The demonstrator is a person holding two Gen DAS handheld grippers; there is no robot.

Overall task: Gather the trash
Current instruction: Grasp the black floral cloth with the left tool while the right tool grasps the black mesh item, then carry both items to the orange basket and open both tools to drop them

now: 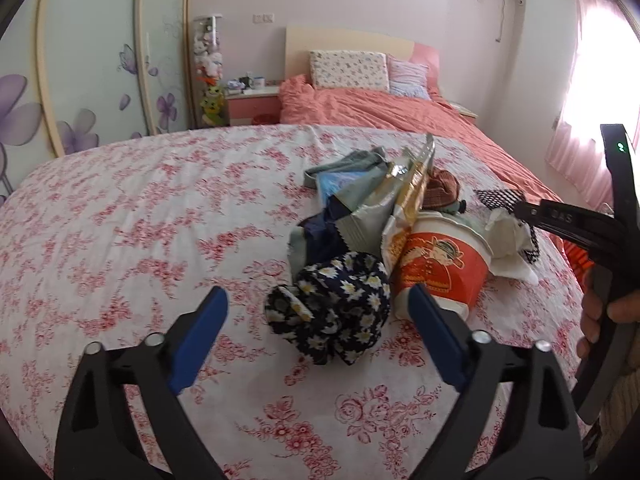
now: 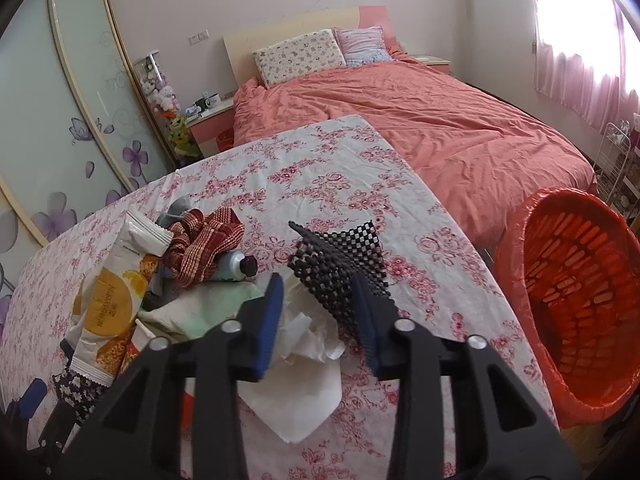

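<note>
**Black mesh and white tissue caught between the right jaws, bin waiting alongside**

Blue-padded, the right gripper (image 2: 318,320) has its jaws drawn in close around a crumpled white paper tissue (image 2: 308,336) and the near corner of a black open-weave rubber mesh mat (image 2: 344,256); whether the pads truly press on either, the right wrist view does not settle. It points down at the heap's edge, on the side nearest the orange plastic slatted basket lined with a red bag (image 2: 576,280), likely the bin for the trash. Further out lie a red-and-cream woven cloth (image 2: 204,244), a grey bottle with a dark cap (image 2: 240,266) half under it, and a white and yellow snack wrapper (image 2: 108,296), all on the pink-flowered white cloth (image 2: 320,176).

The left gripper (image 1: 316,332) stands spread wide, straddling a dark daisy-print fabric bundle (image 1: 340,304) without touching it, beside a tipped red-and-white paper noodle cup (image 1: 444,268).

Much is buried: the items under the wrappers cannot be sorted into trash or clothing, and the basket's floor is cut off
</note>
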